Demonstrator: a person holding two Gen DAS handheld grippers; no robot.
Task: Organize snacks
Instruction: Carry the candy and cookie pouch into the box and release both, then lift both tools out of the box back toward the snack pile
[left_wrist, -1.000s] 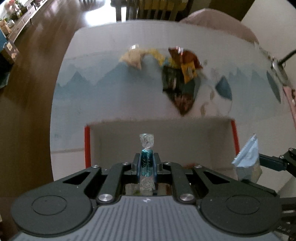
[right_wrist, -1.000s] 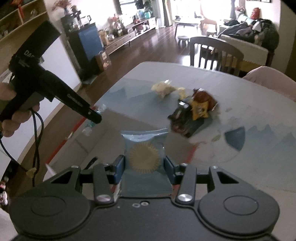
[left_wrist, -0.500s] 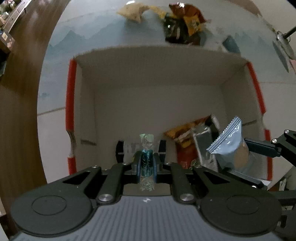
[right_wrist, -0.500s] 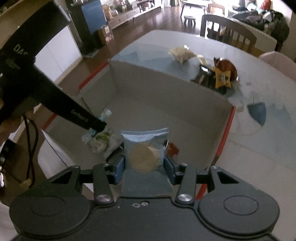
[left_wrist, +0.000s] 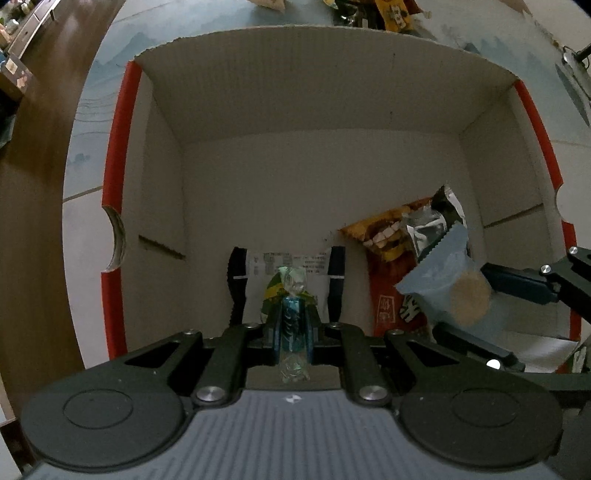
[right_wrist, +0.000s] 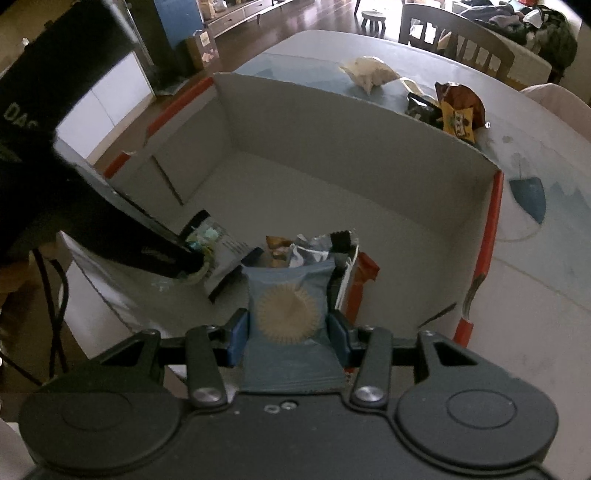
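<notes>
**A:** Behind the table (right_wrist: 535, 295) the room was hard to read: a chair (right_wrist: 454, 40), low cabinets and dark floor, all washed out by glare. What took up most of the view?

**B:** An open box (left_wrist: 332, 96) with red edges, standing on the table. Its near wall was cut off behind both grippers. Both views looked down into it.

**A:** And inside?

**B:** A small heap near the front: a white pack (left_wrist: 291, 262) with black ends lying flat, and beside it an orange-red bag (left_wrist: 384, 295) under a silver wrapper (left_wrist: 432, 225). Their print was too small to read. More snacks lay on the table beyond the far wall, a pale bag (right_wrist: 369, 72) and a brown-and-yellow pile (right_wrist: 458, 107), partly hidden by the box rim.

**A:** The grippers?

**B:** The right gripper (right_wrist: 290, 332) pinched a blue-grey packet (right_wrist: 288, 306) by its sides; a round, frilled biscuit showed on the front and the top seam was crimped. It hung over the heap, inside the box. The left gripper (left_wrist: 293, 332) had its fingers pressed nearly together on a slim candy (left_wrist: 293, 321), teal in the middle with clear twisted ends, held upright above the white pack. I could not tell whether either snack touched the ones beneath.

**A:** The holder?

**B:** Only a blurred hand (right_wrist: 14, 273) at the left edge.
</notes>
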